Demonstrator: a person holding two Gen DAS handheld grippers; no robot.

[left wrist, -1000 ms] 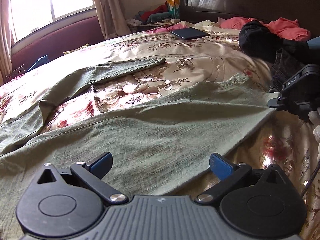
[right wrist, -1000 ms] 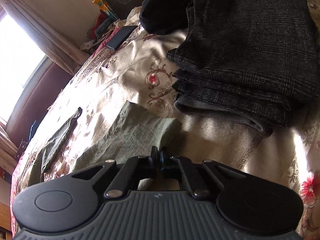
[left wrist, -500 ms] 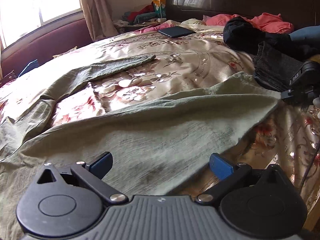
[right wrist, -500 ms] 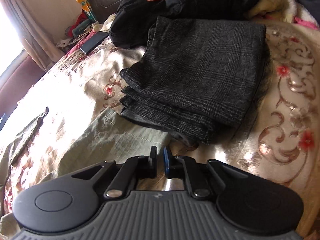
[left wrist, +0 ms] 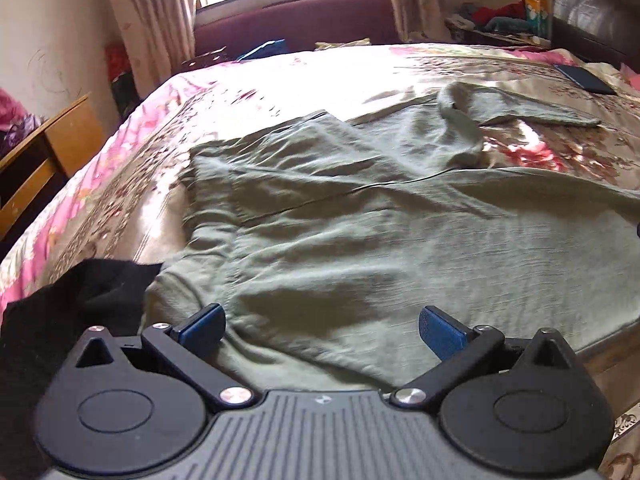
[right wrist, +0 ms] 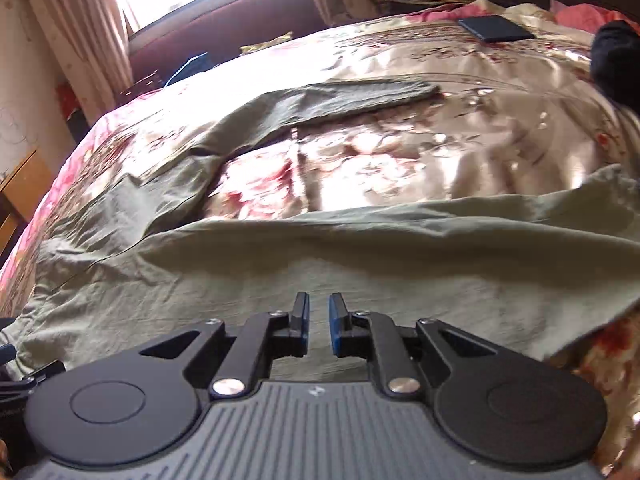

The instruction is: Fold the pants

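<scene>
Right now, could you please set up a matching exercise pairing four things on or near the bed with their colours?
Things:
1. pants
2. flat case near the headboard
3. garment beside the left gripper
4. pads of the right gripper's fingers

Colours:
A. blue
B. black
C. olive green
D. dark navy

Pairs: 1-C, 2-D, 3-B, 4-A

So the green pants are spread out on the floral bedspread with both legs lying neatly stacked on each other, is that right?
Not quite: the green pants are spread on the floral bedspread, but the legs lie apart in a V with bedspread showing between them, as the right wrist view shows.
</scene>
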